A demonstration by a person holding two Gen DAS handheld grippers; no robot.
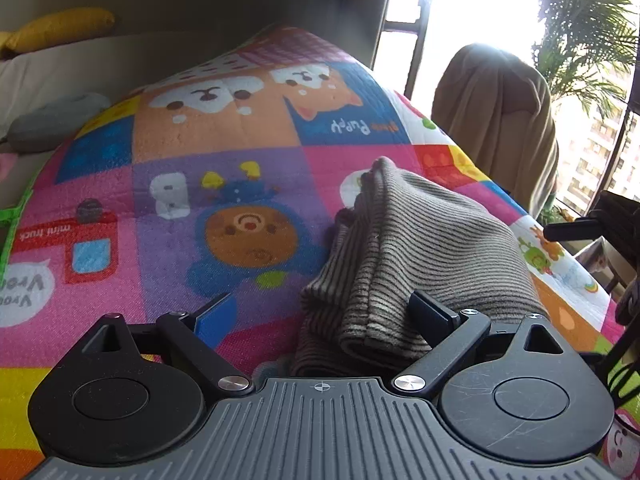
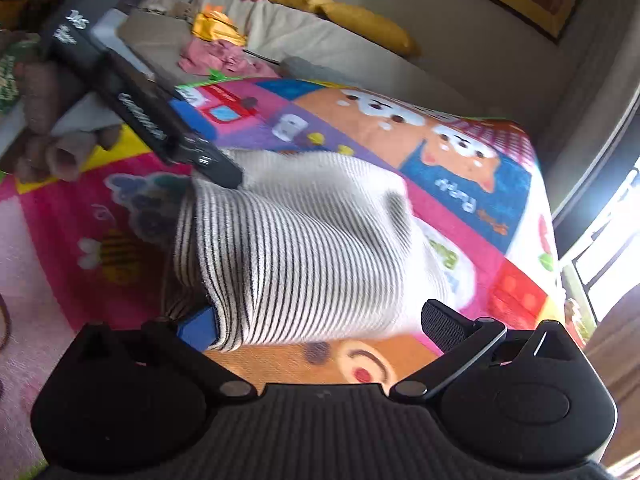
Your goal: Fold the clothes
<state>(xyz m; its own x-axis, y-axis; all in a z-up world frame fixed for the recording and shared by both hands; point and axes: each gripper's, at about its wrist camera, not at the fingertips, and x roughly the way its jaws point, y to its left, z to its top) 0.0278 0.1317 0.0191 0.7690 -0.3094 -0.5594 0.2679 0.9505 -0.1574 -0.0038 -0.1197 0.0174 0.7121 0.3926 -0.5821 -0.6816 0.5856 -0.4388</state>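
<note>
Both hand-held grippers, left and right, are spread wide over the striped garment on the cartoon mat, likely ready to pinch its near edges.

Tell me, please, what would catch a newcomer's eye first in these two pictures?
The loud cartoon play mat fills both views, all pinks, purples and orange puppy faces. On it lies the striped garment, folded into a bundle, right in front of the open left claw and the open right claw. A bright window with a palm glares at the left wrist view's upper right.
</note>
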